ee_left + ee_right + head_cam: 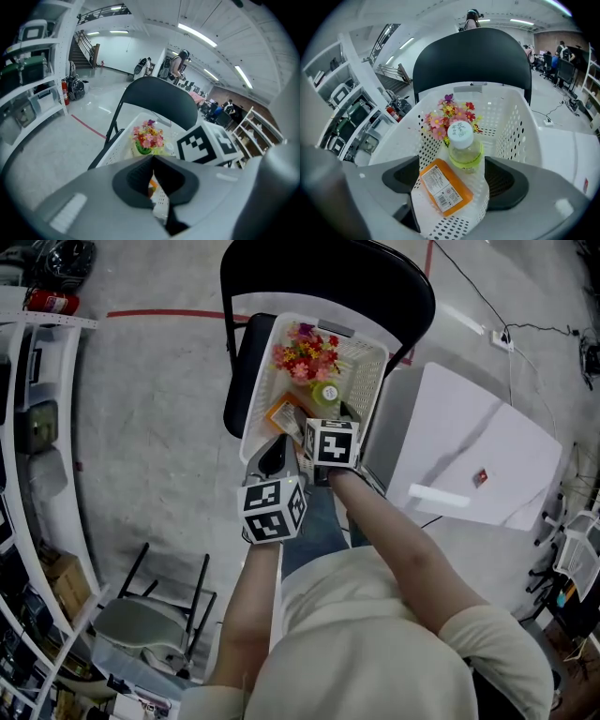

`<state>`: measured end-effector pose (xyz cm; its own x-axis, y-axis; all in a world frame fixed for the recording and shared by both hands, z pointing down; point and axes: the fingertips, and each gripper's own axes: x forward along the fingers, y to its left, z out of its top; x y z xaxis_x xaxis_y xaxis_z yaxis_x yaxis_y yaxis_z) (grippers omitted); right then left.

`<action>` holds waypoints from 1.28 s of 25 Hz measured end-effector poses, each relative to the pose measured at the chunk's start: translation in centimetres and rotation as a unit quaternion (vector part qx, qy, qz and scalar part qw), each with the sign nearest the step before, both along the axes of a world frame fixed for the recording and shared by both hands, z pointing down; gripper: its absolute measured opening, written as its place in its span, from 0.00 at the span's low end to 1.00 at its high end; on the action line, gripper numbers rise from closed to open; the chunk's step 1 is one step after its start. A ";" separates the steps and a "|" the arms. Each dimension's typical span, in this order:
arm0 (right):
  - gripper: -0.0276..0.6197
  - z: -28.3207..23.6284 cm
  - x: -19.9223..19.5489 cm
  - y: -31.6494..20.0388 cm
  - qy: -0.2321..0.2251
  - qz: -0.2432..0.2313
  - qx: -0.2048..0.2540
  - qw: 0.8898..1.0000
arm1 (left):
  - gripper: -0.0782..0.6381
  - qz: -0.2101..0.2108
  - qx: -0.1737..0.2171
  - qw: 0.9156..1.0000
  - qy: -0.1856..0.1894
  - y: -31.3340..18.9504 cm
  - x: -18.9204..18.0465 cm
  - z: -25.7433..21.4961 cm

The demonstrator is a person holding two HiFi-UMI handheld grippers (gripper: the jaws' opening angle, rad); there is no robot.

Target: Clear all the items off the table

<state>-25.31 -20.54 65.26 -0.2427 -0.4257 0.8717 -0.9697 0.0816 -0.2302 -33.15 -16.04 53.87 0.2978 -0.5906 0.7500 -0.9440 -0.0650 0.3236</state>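
Observation:
A white perforated basket (pixel 258 381) stands on the seat of a black chair (pixel 328 277). In it are a bunch of artificial flowers (pixel 450 115), a small bottle with a white cap (pixel 463 145) and an orange packet with a white label (pixel 443 186). My right gripper (pixel 454 180) hovers over the basket's near end, jaws wide apart, with nothing between them. My left gripper (pixel 153 176) hangs beside it on the left, pads together and empty. The right gripper's marker cube (pixel 206 144) shows in the left gripper view.
A white table (pixel 487 456) stands right of the chair, with a small red item (pixel 480 477) and a white bar (pixel 439 497) on it. Shelving runs along the left wall; a second chair (pixel 141 620) is at lower left.

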 end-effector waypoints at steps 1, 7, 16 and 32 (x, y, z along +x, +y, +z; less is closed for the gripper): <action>0.70 -0.5 0.0 0.1 -0.003 -0.005 0.004 1.000 | 0.12 -0.001 0.001 1.000 -0.001 0.1 0.2 -0.2; 0.70 -3.7 -0.1 0.4 -0.004 -0.055 0.035 0.998 | 0.12 -0.006 0.013 1.000 -0.002 0.8 1.0 -1.8; 0.47 -7.8 1.8 2.6 -0.011 -0.143 0.073 0.987 | 0.12 -0.011 0.025 1.000 -0.010 2.0 2.3 -3.5; 0.04 -16.6 7.7 6.2 0.015 -0.271 0.174 0.947 | 0.12 -0.022 0.057 0.998 -0.025 4.6 6.2 -7.3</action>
